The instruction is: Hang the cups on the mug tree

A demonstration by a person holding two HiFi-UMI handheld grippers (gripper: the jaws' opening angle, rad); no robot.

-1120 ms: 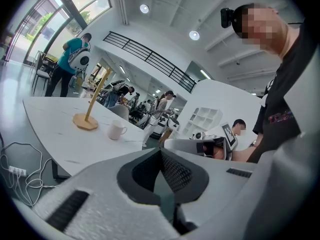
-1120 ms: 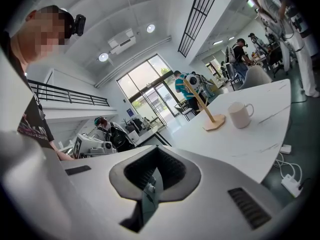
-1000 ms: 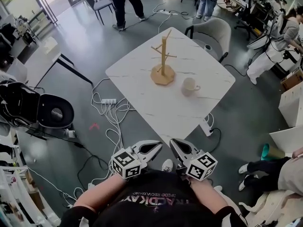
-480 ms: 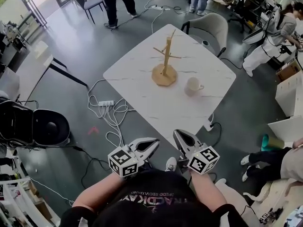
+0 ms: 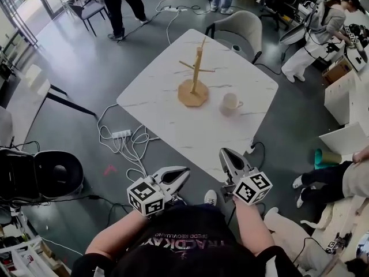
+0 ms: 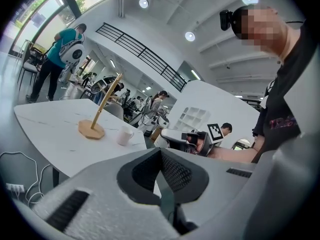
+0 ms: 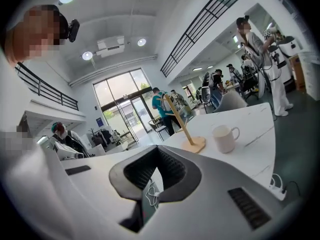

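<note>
A wooden mug tree (image 5: 195, 77) stands upright near the middle of the white marble table (image 5: 161, 105); it also shows as the mug tree (image 6: 102, 109) and the mug tree (image 7: 181, 121) in the gripper views. One white cup (image 5: 230, 104) sits on the table to its right, handle to the right, also seen as the cup (image 6: 124, 135) and the cup (image 7: 224, 138). My left gripper (image 5: 182, 173) and right gripper (image 5: 225, 154) hover off the table's near corner, over the floor. Both are shut and hold nothing. Nothing hangs on the pegs.
White cables and a power strip (image 5: 122, 134) lie on the floor left of the table. A grey chair (image 5: 245, 30) stands at the far side. A black machine (image 5: 43, 178) sits at the left. People stand at the back, and a person's legs (image 5: 323, 180) are stretched out on the floor at the right.
My right gripper has moved right and closer to the table's near edge. The left one has slid a little left. The table has drifted left in the head view. Both jaws stayed shut.
</note>
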